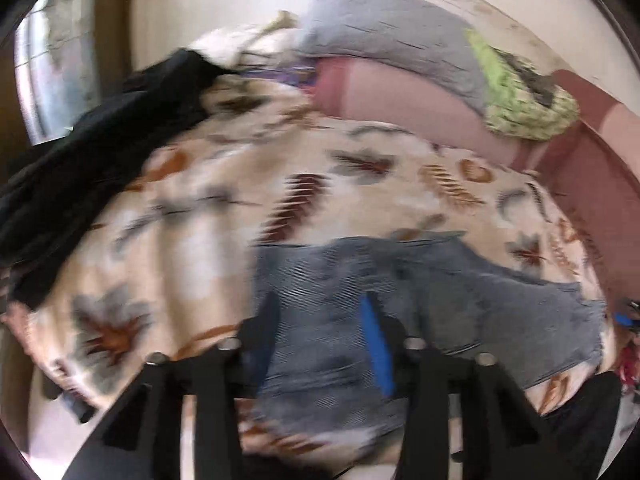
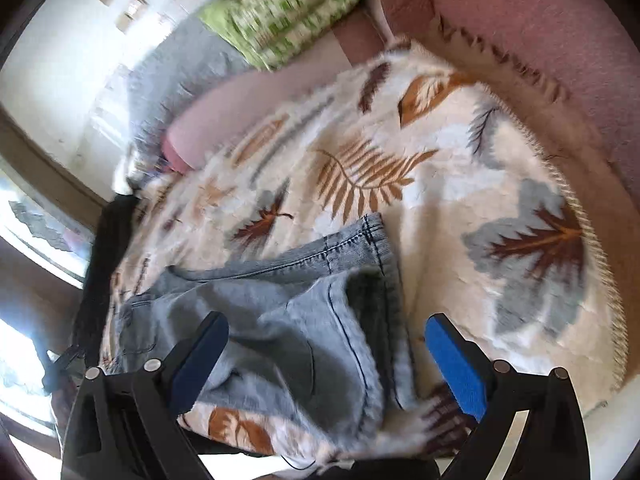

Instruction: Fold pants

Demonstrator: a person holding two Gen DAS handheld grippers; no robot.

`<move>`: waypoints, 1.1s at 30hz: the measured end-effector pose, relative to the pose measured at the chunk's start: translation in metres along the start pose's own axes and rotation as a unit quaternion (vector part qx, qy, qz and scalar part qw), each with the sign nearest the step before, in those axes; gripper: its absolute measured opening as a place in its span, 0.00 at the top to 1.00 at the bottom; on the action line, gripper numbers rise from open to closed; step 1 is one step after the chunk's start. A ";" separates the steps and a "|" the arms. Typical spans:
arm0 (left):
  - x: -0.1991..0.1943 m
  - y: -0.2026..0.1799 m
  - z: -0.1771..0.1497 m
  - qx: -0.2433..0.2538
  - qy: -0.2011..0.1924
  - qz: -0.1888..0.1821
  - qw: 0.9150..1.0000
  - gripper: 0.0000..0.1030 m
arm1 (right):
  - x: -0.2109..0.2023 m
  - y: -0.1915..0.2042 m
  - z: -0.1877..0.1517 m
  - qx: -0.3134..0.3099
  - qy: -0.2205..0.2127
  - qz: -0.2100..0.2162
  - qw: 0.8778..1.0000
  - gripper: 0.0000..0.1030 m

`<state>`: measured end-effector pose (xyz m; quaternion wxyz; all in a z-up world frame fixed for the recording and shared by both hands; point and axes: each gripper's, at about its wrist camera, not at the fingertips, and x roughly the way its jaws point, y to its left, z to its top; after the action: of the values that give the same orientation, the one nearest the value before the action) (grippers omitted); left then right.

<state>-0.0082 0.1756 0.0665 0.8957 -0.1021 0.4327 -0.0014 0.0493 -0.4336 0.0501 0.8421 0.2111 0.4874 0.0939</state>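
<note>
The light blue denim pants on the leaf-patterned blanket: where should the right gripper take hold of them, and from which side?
Grip the hemmed leg end of the light blue denim pants, the far stitched edge. Its corner lies flat and apart on the leaf-patterned blanket, so I would bring the open right gripper forward and down over that corner, one finger sliding beneath the cloth.

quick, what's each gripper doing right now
Left gripper: open, holding nothing, above the jeans.
Right gripper: open, holding nothing, over the jeans.
</note>
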 end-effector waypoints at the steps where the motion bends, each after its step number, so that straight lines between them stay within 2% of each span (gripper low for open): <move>1: 0.013 -0.012 0.000 0.008 0.008 -0.008 1.000 0.55 | 0.010 -0.002 0.005 0.012 0.011 0.000 1.000 0.04; 2: 0.026 -0.022 -0.003 0.016 0.022 -0.006 1.000 0.55 | 0.023 -0.004 0.011 0.027 0.023 0.007 0.999 0.07; 4: 0.049 -0.035 -0.010 0.026 0.044 0.005 0.999 0.55 | 0.054 -0.007 0.019 0.053 0.075 0.011 0.996 0.31; 5: 0.064 -0.038 -0.016 0.029 0.063 0.015 0.997 0.55 | 0.065 -0.006 0.022 0.060 0.096 0.015 0.993 0.67; 6: 0.070 -0.039 -0.022 0.030 0.076 0.019 0.996 0.55 | 0.072 -0.003 0.023 0.055 0.109 0.009 0.993 0.83; 8: 0.079 -0.033 -0.033 0.028 0.089 0.024 0.995 0.55 | 0.062 0.018 0.030 -0.002 0.074 -0.028 0.997 0.86; 10: 0.078 -0.027 -0.038 0.020 0.079 0.015 0.997 0.54 | 0.038 0.039 0.039 -0.049 0.010 -0.067 0.996 0.87; 12: 0.076 -0.024 -0.038 0.021 0.079 0.014 0.997 0.51 | 0.021 0.056 0.045 -0.102 -0.053 -0.105 0.988 0.87; 13: 0.077 -0.025 -0.038 0.025 0.079 0.018 0.996 0.50 | 0.026 0.056 0.045 -0.111 -0.061 -0.121 0.985 0.86; 16: 0.081 -0.031 -0.041 0.044 0.072 0.035 0.996 0.47 | 0.075 0.019 0.039 -0.073 0.040 -0.155 0.984 0.81; 17: 0.081 -0.033 -0.041 0.049 0.070 0.042 0.995 0.45 | 0.084 0.005 0.031 -0.055 0.056 -0.185 0.980 0.72; 18: 0.082 -0.033 -0.041 0.051 0.068 0.049 0.995 0.41 | 0.079 -0.002 0.025 -0.049 0.043 -0.187 0.980 0.63; 19: 0.082 -0.033 -0.041 0.051 0.067 0.057 0.995 0.35 | 0.072 -0.005 0.022 -0.042 0.030 -0.179 0.982 0.60; 20: 0.082 -0.031 -0.041 0.048 0.066 0.061 0.995 0.33 | 0.060 -0.006 0.017 -0.033 0.013 -0.173 0.984 0.54; 21: 0.083 -0.027 -0.041 0.043 0.068 0.059 0.995 0.31 | 0.041 -0.003 0.011 -0.032 -0.015 -0.173 0.984 0.52; 23: 0.085 -0.021 -0.039 0.029 0.074 0.049 0.996 0.30 | 0.017 0.009 0.003 -0.045 -0.040 -0.159 0.985 0.48; 25: 0.086 -0.020 -0.039 0.021 0.075 0.048 0.996 0.30 | -0.005 0.022 -0.006 -0.053 -0.053 -0.110 0.991 0.38; 26: 0.087 -0.021 -0.039 0.022 0.075 0.050 0.996 0.29 | -0.008 0.023 -0.010 -0.048 -0.041 -0.079 0.995 0.31; 28: 0.086 -0.023 -0.038 0.024 0.076 0.055 0.995 0.29 | -0.001 0.013 -0.019 -0.003 -0.004 -0.037 0.999 0.31; 30: 0.075 -0.022 -0.035 0.016 0.070 0.053 0.996 0.29 | 0.002 -0.007 -0.032 0.074 0.018 0.014 0.997 0.31; 33: 0.039 -0.009 -0.032 -0.040 0.034 0.022 0.998 0.29 | -0.001 -0.015 -0.046 0.111 0.022 0.056 0.992 0.31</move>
<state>-0.0076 0.1571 0.0189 0.8755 -0.1277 0.4650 0.0322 0.0081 -0.4349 0.0241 0.7959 0.3286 0.5003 0.0911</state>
